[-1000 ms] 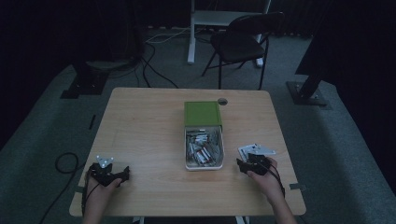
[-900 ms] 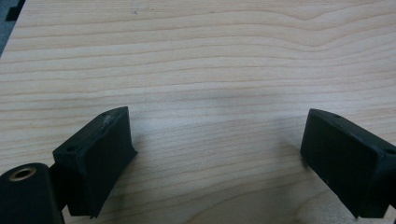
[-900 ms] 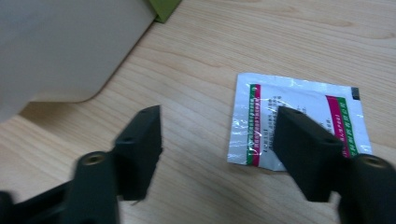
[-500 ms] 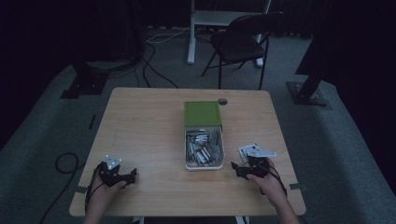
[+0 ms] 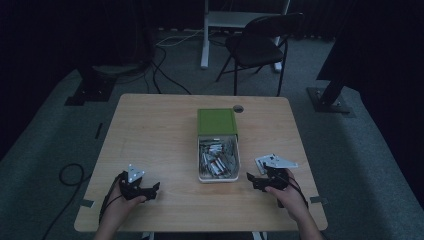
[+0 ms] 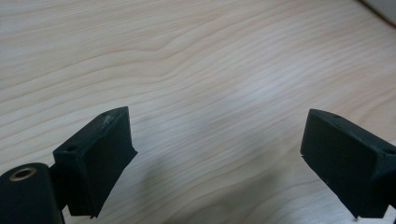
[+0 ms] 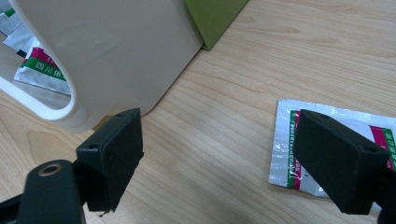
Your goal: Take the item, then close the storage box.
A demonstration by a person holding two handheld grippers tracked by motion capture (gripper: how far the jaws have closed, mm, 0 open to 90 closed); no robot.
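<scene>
My left gripper [image 5: 150, 190] [image 6: 217, 119] hovers over the wooden table [image 5: 160, 135] near its front left. Its jaws stand wide open over bare wood with nothing between them. My right gripper [image 5: 254, 180] [image 7: 217, 126] is low at the front right, pointing toward the white bin [image 5: 201, 176] [image 7: 116, 60]. Its jaws have just been opening and stand open, with only table between them. A silver packet [image 7: 285, 140] with green and red print lies flat on the table by the right jaw, partly behind it. Several such packets [image 5: 217, 160] fill the bin.
A green box [image 5: 216, 121] [image 7: 217, 18] stands against the far end of the bin. A small round hole [image 5: 238, 108] sits in the table behind it. Off the table, a folding chair [image 5: 260, 45] and cables lie on the floor beyond the far edge.
My left gripper has shifted to the right along the front of the table. The right gripper has stayed in place and its jaws have spread wider.
</scene>
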